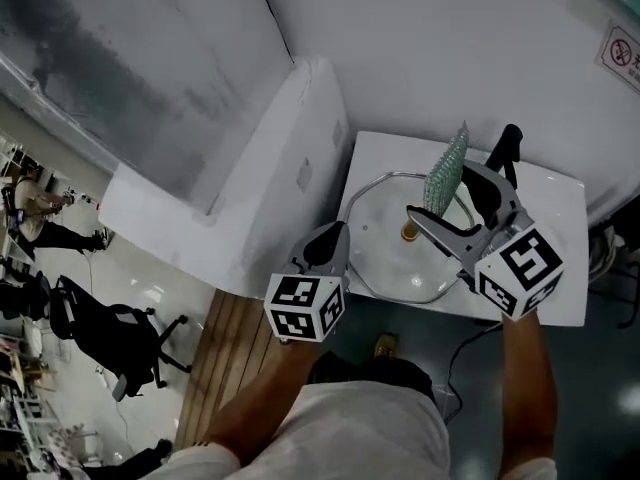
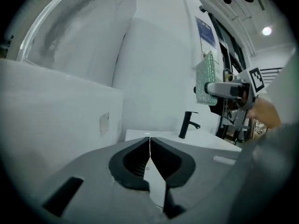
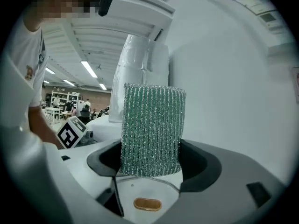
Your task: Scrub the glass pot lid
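Poised to start scrubbing, with no contact made yet. Gripping a green, glittery scouring pad point(image 3: 152, 129) in the right hand-held gripper point(image 3: 152, 160), clamped by its lower part between both jaws and standing upright, mostly free above them. Hovering over the glass pot lid point(image 1: 385, 243), just right of its brass knob point(image 1: 410, 232) and clearly apart from the glass. Lying flat, knob up, on the white counter point(image 1: 560, 268), in front of the black faucet point(image 1: 505, 148). Holding the left hand-held gripper point(image 1: 325, 243) at the lid's left rim, closed right up on nothing. Touching that rim or merely beside it: cannot tell.

Judged as the approach step, with the scrubbing itself not begun. Next, by this reading: tip the right hand-held gripper to bring the pad's free end or broad face down onto the lid, then rub in circles round the knob. Worth steadying the lid first, by pressing on its left rim or pinching the knob with the left hand-held gripper, since likely to slide on a smooth counter under sideways force. Best done with moderate pressure: a soft pad gripped at one end only, liable to fold over.
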`<state>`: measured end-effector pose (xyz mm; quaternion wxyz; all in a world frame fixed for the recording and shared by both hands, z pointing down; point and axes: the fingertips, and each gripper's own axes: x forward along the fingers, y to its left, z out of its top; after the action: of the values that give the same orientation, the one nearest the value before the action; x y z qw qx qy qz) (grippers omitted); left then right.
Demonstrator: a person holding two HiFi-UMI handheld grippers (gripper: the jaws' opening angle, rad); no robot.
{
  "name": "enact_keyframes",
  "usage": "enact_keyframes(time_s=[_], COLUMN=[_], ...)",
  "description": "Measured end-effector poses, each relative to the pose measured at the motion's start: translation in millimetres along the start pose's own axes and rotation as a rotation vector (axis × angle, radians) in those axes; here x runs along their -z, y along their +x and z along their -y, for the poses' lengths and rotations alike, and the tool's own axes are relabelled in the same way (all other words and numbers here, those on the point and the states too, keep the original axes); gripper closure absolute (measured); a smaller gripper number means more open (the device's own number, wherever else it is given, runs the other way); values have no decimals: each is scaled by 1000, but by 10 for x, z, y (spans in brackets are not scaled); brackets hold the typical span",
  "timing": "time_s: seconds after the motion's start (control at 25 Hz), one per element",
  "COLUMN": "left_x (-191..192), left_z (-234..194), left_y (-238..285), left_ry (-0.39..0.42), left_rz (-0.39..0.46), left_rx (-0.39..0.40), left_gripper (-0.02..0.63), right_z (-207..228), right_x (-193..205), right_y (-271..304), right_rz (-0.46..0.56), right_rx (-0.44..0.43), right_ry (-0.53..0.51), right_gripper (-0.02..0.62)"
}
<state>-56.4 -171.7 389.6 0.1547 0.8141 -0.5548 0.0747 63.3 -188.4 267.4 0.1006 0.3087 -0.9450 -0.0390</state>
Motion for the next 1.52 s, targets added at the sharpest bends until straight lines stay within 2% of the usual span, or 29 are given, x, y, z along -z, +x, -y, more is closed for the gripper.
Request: enact_keyframes(time_s=[0.2, 0.44, 0.56, 0.72, 0.92, 1.24, 1.52], left_x=[156, 308, 396, 523, 674, 921, 1073], left_z=[-94, -266, -330, -327, -335, -425, -425], left_y=[157, 275, 337, 426, 501, 527, 527], left_ry=[-38, -122, -165, -184, -190, -229, -266], left_rz=[-72, -155, -189, -240, -301, -410, -477], left_rx=[-58, -89, -87, -74, -61, -50, -26], left_gripper=[589, 588, 588, 585, 505, 473, 463], right_z=[70, 84, 21, -55, -134, -195, -335], right_x=[164, 356, 550, 848, 1171, 1671, 1985], right_y=[295, 657, 855, 1061, 1248, 1418, 1498], right_rz=[-107, -249, -365, -525, -654, -887, -1027], right_rx=[-119, -241, -340, -475, -617, -779, -901], right_ry=[-125, -230, -318, -461, -568, -747, -912], right_gripper=[247, 247, 247, 247, 247, 247, 247])
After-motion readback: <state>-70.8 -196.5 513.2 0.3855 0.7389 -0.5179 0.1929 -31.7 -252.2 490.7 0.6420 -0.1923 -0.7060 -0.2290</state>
